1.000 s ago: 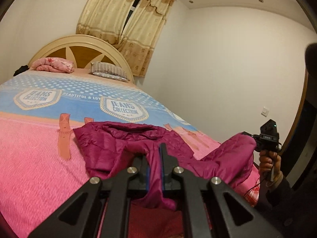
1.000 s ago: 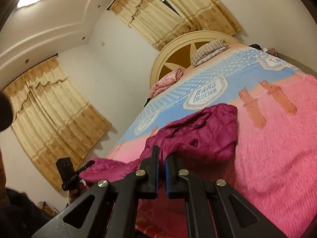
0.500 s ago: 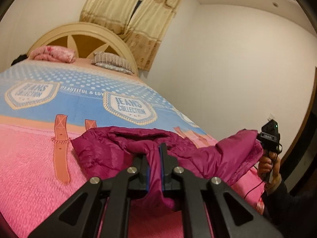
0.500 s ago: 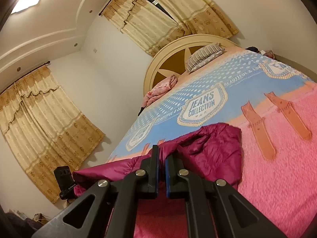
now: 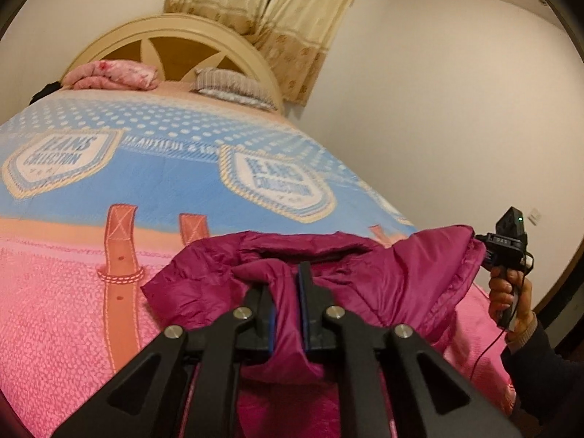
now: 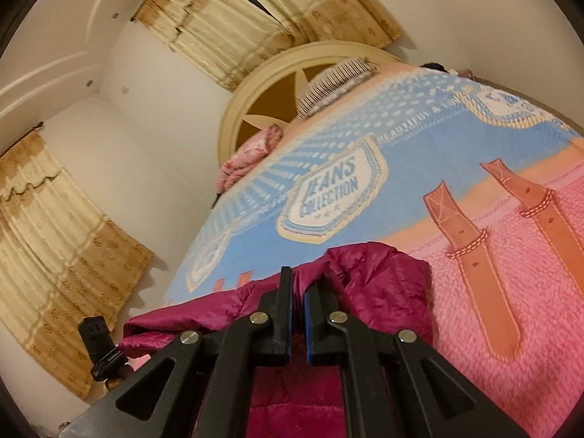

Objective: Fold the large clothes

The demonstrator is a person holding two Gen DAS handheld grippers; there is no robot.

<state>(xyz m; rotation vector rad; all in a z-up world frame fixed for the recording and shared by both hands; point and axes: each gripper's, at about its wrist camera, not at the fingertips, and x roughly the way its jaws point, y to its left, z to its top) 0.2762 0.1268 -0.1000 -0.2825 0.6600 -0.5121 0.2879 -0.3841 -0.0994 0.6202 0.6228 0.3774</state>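
Right gripper pinched shut on a fold of the dark pink puffy jacket. Jacket spread over the bed (pink fuzzy cover, blue part with "JEANS COLLECTION"). Other gripper low at the left, by the jacket's far edge. Yellow curtains behind.

We can't see the lower half of the magenta jacket, it's blocked by the left gripper and cut off at the bottom edge. The badge lettering on the bedspread is smeared, and the dark thing by the pink bedding is unidentifiable.
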